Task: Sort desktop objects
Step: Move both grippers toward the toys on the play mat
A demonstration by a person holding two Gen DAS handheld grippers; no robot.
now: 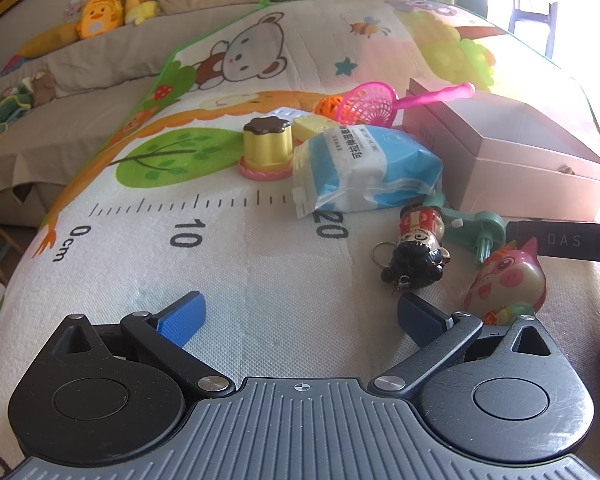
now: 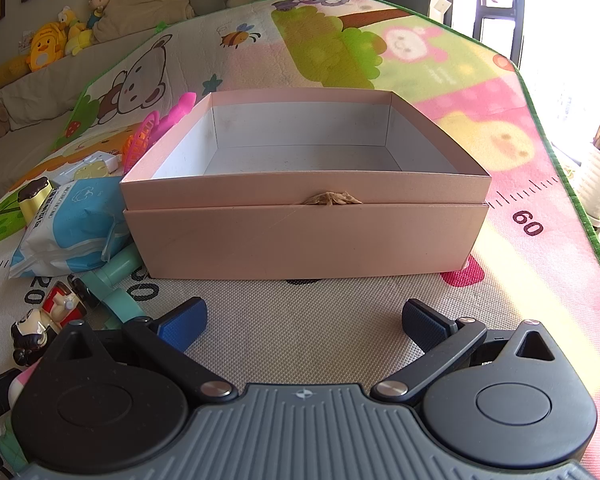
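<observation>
The pink box sits on the play mat, just past the right tongs. Nothing is in it. Both the right and the left tongs are spread wide and hold nothing. Left of the box lie a blue pack, a doll, a pig toy and a pink scoop. A green toy is partly hidden behind the doll.

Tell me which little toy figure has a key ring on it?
The black-haired doll, lying on the mat. A metal ring hangs beside its head. The pink pig figure next to it shows no ring.
</observation>
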